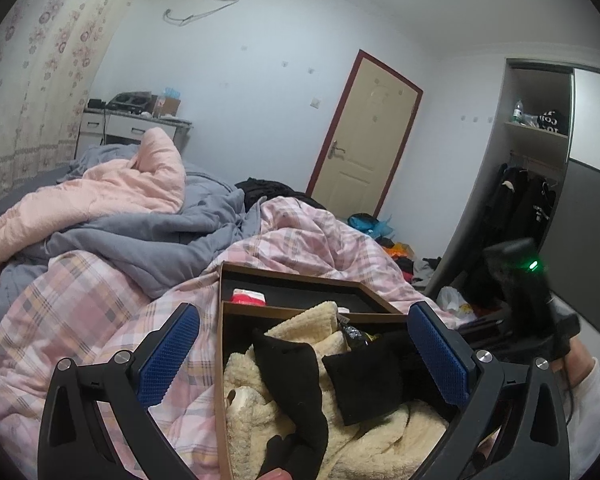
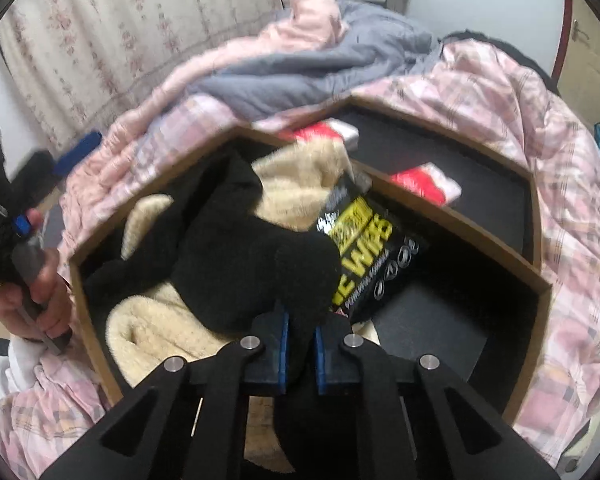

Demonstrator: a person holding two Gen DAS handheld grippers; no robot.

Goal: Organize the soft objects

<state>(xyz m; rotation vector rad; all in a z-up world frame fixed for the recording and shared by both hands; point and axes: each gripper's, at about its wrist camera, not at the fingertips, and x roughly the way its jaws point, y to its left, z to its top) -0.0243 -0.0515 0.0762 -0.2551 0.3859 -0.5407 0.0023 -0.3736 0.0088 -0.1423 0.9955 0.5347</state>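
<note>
Left gripper (image 1: 304, 360) held nearly level, blue pads (image 1: 172, 356) spread wide. Right gripper (image 2: 300, 354) tipped steeply down, pads pinched on black cloth (image 2: 240, 264).

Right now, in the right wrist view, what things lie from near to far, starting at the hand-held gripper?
Right hand-held gripper → black fleece cloth → black-and-yellow wipes packet → red-and-white tissue pack → pink plaid quilt → grey blanket → floral curtain

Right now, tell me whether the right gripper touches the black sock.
Touching. The right wrist view shows the right gripper with blue pads clamped on the black sock.
</note>
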